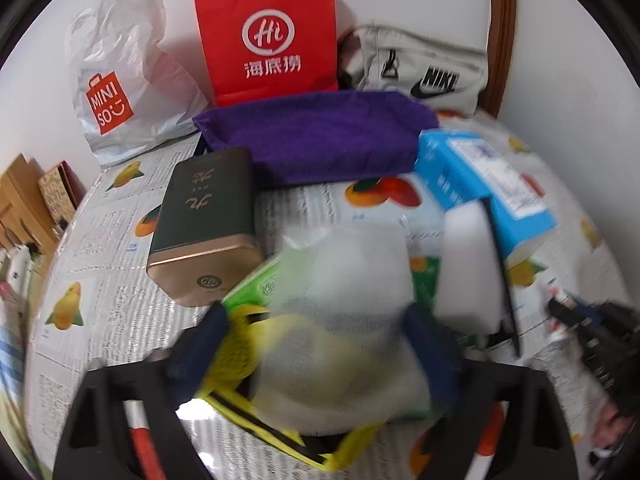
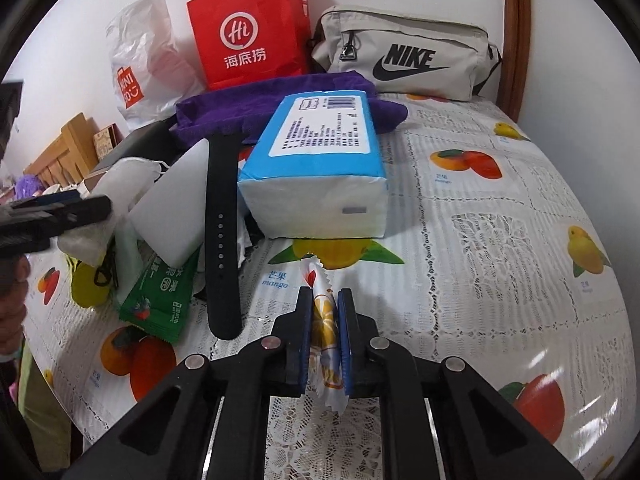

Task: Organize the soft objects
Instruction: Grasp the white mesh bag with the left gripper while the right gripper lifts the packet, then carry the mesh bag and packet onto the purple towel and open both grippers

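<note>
My left gripper (image 1: 316, 332) is shut on a soft white pouch (image 1: 344, 300) with a drawstring, held above a yellow item (image 1: 236, 344) and a green packet (image 1: 260, 280); it also shows in the right wrist view (image 2: 120, 184). My right gripper (image 2: 325, 320) is shut on a small white snack packet (image 2: 322, 312) with an orange print, just above the tablecloth. A blue tissue pack (image 2: 320, 168) lies ahead of it. A purple towel (image 1: 320, 140) lies behind. A white sponge block (image 2: 172, 216) leans beside a black watch strap (image 2: 222, 232).
A dark green tin (image 1: 204, 224) lies left on the fruit-print tablecloth (image 2: 500, 240). Against the back wall stand a white Miniso bag (image 1: 120, 76), a red paper bag (image 1: 268, 36) and a grey Nike pouch (image 2: 404, 56). The table edge curves at left and right.
</note>
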`<state>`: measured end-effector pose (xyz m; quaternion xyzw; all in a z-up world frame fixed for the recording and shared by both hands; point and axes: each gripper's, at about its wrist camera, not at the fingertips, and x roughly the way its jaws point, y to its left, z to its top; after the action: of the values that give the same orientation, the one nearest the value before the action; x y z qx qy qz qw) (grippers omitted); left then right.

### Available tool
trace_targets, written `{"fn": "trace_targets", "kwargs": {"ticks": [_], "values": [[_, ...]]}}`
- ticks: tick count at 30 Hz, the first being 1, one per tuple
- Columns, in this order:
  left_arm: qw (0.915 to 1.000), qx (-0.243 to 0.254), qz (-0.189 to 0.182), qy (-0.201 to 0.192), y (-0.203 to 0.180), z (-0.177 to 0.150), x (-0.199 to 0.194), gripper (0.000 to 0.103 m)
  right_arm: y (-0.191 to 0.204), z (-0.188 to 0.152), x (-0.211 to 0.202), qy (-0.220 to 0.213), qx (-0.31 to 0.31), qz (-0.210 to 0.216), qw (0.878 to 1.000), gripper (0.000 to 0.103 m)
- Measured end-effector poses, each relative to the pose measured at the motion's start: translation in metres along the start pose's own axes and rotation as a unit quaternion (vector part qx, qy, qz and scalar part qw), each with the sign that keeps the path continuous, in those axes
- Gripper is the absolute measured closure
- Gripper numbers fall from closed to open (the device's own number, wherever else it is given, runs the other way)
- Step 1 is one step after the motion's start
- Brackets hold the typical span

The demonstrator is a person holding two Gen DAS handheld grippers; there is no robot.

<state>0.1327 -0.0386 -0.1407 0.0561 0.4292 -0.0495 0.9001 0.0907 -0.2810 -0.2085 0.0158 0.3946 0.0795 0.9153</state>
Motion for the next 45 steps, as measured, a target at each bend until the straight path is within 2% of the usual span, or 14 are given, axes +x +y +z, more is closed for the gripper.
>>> {"fn": "trace_targets", "kwargs": {"ticks": [2, 4, 6, 7, 8, 16, 19, 26, 35, 45], "values": [[0.9999, -0.004, -0.010, -0.004, 0.004, -0.001, -0.002, 0.042, -0.002, 0.000, 0.001, 0.003, 0.003, 0.000, 1.000, 0.091], [0.9997, -0.009, -0.019, -0.012, 0.008, -0.001, -0.007, 0.063, -0.002, 0.000, 0.003, 0.005, 0.005, -0.002, 1.000, 0.091], [0.9990, -0.018, -0.039, -0.014, 0.014, -0.001, -0.013, 0.071, -0.001, 0.001, 0.004, 0.007, 0.006, 0.000, 1.000, 0.091], [0.9983, -0.023, -0.050, -0.016, 0.018, -0.001, -0.016, 0.079, 0.000, 0.001, 0.004, 0.006, 0.007, -0.001, 1.000, 0.091], [0.9978, -0.027, -0.059, -0.017, 0.020, -0.001, -0.018, 0.081, 0.000, 0.002, 0.004, 0.006, 0.008, 0.000, 1.000, 0.091], [0.9953, -0.067, -0.064, -0.030, 0.051, -0.002, -0.036, 0.085, 0.001, 0.005, 0.000, 0.006, 0.010, -0.007, 1.000, 0.091], [0.9951, -0.081, -0.045, -0.034, 0.067, -0.002, -0.040, 0.087, 0.000, 0.008, -0.005, 0.003, 0.015, -0.009, 1.000, 0.091], [0.9919, -0.118, -0.035, -0.032, 0.097, 0.000, -0.044, 0.088, 0.006, 0.028, -0.023, -0.016, 0.011, 0.003, 1.000, 0.091], [0.9906, -0.127, -0.029, -0.040, 0.113, 0.025, -0.047, 0.088, 0.022, 0.083, -0.033, -0.039, -0.013, 0.032, 0.999, 0.091], [0.9901, -0.135, -0.026, -0.030, 0.121, 0.068, -0.028, 0.088, 0.027, 0.153, -0.006, -0.051, -0.021, 0.064, 0.996, 0.091]]}}
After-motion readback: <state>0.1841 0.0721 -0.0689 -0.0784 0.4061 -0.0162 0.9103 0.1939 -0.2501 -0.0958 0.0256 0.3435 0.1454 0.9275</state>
